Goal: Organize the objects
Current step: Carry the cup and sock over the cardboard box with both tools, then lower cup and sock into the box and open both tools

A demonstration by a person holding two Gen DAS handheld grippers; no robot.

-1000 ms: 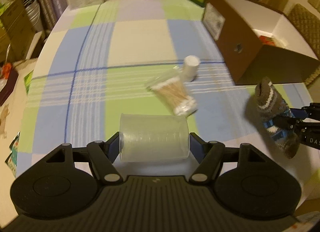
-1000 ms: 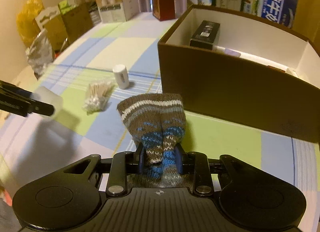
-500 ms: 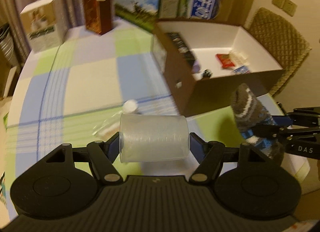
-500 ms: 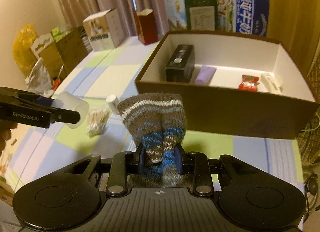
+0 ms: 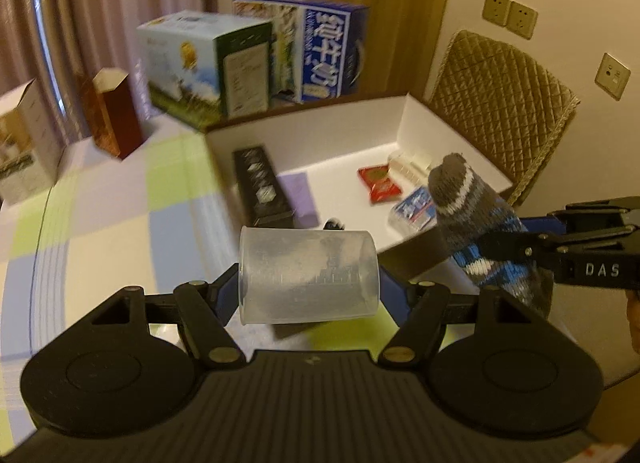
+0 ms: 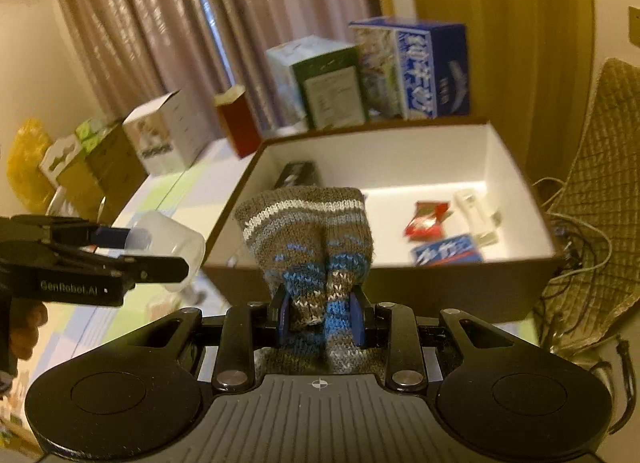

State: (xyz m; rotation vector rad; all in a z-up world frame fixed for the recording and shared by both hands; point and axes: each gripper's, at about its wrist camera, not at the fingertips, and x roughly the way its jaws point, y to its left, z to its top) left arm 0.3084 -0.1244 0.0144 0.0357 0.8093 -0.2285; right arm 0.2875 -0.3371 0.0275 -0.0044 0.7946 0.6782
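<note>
A translucent plastic cup (image 5: pixel 308 275), cylindrical and lying sideways, is clamped between the blue pads of the left gripper (image 5: pixel 308 295). A ribbed knit sock (image 6: pixel 306 239), grey-brown with white and blue stripes, is pinched upright in the right gripper (image 6: pixel 318 319). Both are held in the air near the front wall of the box (image 6: pixel 440 287), brown outside, white inside. A black carton (image 5: pixel 262 187), lilac slab (image 5: pixel 298 195), red packet (image 5: pixel 380 183) and blue packet (image 5: pixel 414 209) are seen inside from the left view. Only in the right view is a hand (image 6: pixel 24 327) caught, gripping the left tool's handle. Checked cloth is seen on the table (image 5: pixel 104 215).
</note>
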